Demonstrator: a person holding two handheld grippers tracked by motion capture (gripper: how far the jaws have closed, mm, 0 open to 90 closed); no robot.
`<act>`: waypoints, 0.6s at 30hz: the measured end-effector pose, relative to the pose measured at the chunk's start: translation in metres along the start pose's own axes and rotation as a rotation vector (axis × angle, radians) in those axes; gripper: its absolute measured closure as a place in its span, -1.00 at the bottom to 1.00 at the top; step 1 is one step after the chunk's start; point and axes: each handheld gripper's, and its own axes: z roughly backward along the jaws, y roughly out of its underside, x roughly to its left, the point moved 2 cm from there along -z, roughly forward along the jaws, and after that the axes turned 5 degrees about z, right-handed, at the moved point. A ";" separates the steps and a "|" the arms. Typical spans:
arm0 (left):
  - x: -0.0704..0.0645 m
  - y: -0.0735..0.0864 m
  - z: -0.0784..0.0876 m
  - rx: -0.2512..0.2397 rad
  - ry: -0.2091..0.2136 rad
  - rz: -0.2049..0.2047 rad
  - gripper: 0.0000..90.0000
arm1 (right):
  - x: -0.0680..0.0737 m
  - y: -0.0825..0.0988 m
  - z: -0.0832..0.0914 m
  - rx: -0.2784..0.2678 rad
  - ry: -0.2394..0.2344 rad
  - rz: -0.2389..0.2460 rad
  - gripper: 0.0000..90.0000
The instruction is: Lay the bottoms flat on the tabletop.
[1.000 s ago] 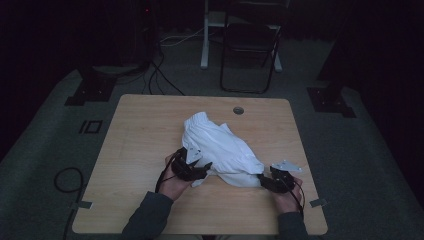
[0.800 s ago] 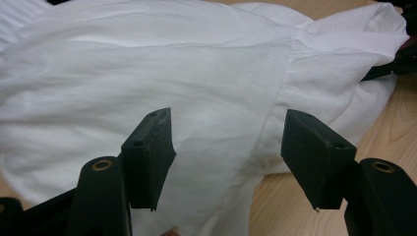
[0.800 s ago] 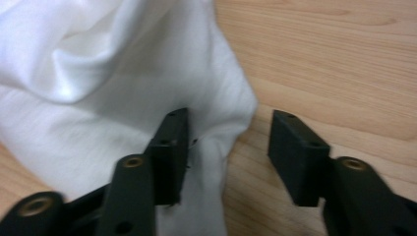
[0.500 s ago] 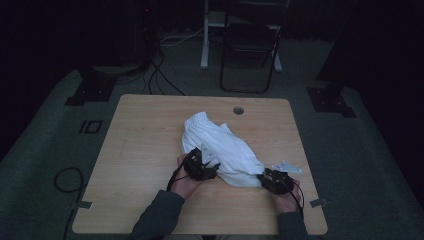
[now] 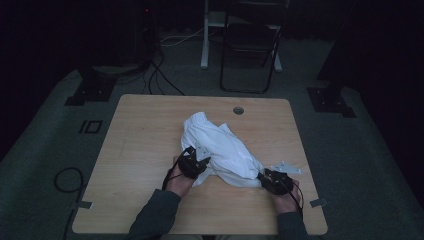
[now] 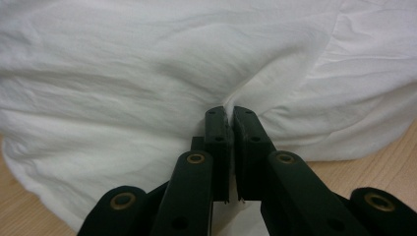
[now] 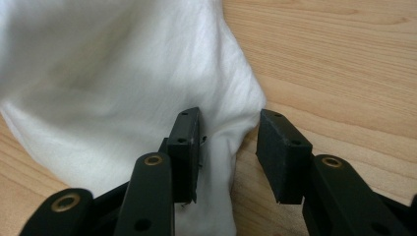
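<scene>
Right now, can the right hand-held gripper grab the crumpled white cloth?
Probably yes. The right hand-held gripper has been closing, and an edge of the crumpled white cloth already lies between its jaws with nothing in the way, though the pads are not yet pressing on it.

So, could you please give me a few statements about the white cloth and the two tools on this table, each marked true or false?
1. The left tool is shut on a fold of the white cloth. True.
2. The right tool is clamped tight on the cloth. False: its jaws have just been closing, with cloth between them, but a gap remains.
3. The cloth lies on a wooden table. True.
4. The cloth is spread flat. False: it is bunched.
5. A folding chair stands beyond the table. True.
</scene>
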 end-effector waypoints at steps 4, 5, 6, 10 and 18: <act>0.003 -0.001 0.002 -0.003 0.008 0.008 0.91 | 0.000 0.000 0.000 0.000 0.002 0.002 0.36; 0.003 -0.001 0.003 -0.007 0.009 0.012 0.91 | 0.000 0.000 0.000 0.000 0.002 0.003 0.36; 0.004 -0.001 0.003 -0.010 0.009 0.016 0.91 | 0.000 0.000 0.000 0.000 0.002 0.003 0.36; 0.007 0.000 0.006 -0.014 0.016 0.025 0.91 | -0.001 0.000 0.000 0.000 -0.008 -0.007 0.36; 0.014 0.005 0.015 -0.025 0.007 0.048 0.91 | -0.001 0.000 0.000 0.000 -0.009 -0.009 0.36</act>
